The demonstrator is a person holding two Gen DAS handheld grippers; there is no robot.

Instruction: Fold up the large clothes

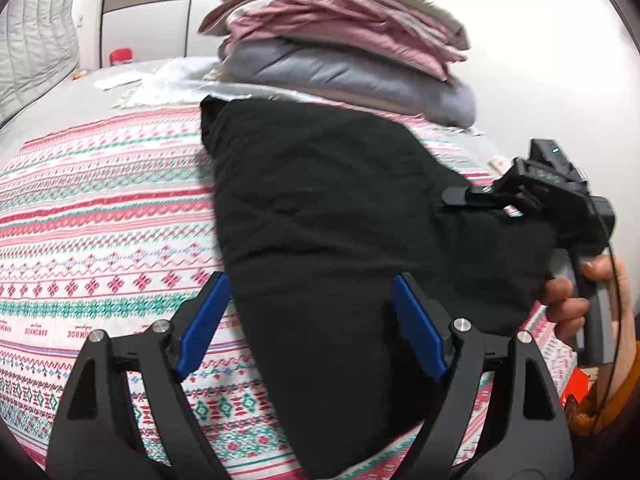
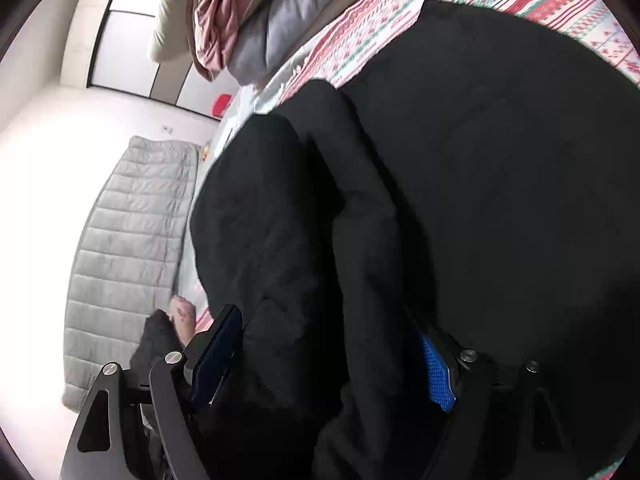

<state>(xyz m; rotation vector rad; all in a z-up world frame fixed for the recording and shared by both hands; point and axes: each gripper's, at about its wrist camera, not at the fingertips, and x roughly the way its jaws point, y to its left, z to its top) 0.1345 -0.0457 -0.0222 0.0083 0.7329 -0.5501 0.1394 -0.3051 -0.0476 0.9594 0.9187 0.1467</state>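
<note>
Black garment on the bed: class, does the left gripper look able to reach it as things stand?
Probably yes. The left gripper is open, its blue fingers straddling the black garment with nothing between them; contact itself is unclear.

Light: bright, even indoor light.
Glare: wall point(image 2: 44, 184) washed out white.
Blur: slight softness throughout.
Garment point(image 1: 320, 208): black, detail lost.
Edges: strong fisheye bending, dark corners.
</note>
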